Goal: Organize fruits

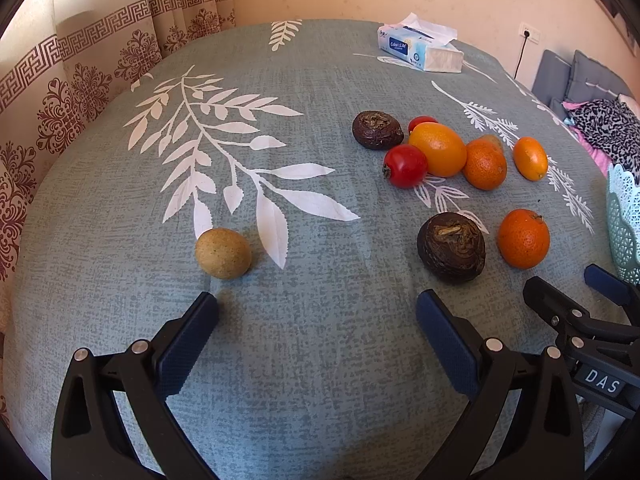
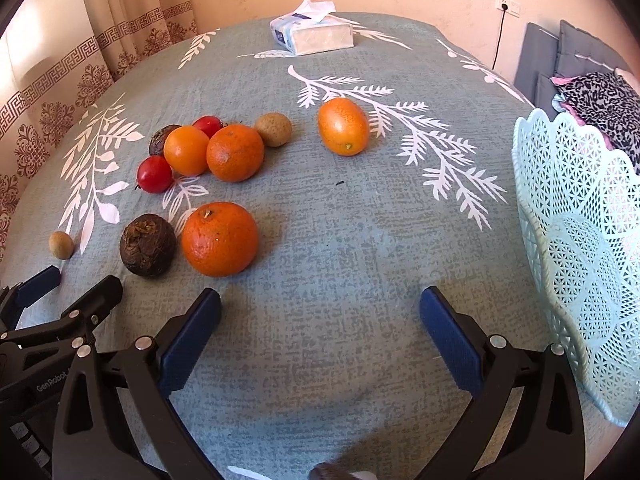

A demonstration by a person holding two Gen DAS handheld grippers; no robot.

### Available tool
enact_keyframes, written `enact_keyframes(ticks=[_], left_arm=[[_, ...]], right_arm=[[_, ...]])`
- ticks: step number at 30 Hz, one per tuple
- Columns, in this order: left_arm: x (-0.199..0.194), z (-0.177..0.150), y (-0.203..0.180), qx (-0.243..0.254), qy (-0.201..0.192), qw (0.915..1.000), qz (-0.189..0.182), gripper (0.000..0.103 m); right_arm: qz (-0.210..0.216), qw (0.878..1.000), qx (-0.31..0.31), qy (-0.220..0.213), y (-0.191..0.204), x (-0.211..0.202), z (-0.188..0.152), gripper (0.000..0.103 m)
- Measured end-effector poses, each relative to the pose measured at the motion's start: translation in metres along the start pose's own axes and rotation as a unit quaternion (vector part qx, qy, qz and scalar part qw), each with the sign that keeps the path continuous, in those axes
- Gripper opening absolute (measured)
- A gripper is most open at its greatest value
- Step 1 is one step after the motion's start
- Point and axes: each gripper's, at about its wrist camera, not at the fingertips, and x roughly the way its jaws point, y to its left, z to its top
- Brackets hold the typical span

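Observation:
Fruits lie scattered on a grey-green leaf-print tablecloth (image 1: 304, 340). Nearest my open left gripper (image 1: 316, 312) are a tan round fruit (image 1: 223, 253) just beyond its left finger and a dark brown fruit (image 1: 451, 246) beyond its right finger. Farther right sit an orange (image 1: 523, 238), a cluster with a red tomato (image 1: 405, 165), a smooth orange fruit (image 1: 438, 149) and another dark fruit (image 1: 377, 129). My right gripper (image 2: 320, 308) is open and holds nothing, with an orange (image 2: 219, 239) ahead to its left. A mint lattice basket (image 2: 580, 248) stands at its right.
A tissue pack (image 2: 312, 32) lies at the table's far side. An oval orange fruit (image 2: 343, 126) sits alone mid-table. Patterned curtains (image 1: 80, 80) hang at left; a grey sofa with leopard-print cloth (image 2: 596, 96) is at right. Bare cloth lies in front of both grippers.

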Motion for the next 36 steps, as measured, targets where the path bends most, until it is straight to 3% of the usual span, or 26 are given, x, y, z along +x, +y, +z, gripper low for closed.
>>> enact_keyframes(ticks=[36], left_arm=[[0.0015, 0.0018, 0.0021, -0.001, 0.000, 1.0000, -0.001, 0.098]], right_arm=[[0.002, 1.000, -0.008, 0.005, 0.0012, 0.0010, 0.0002, 0.101]])
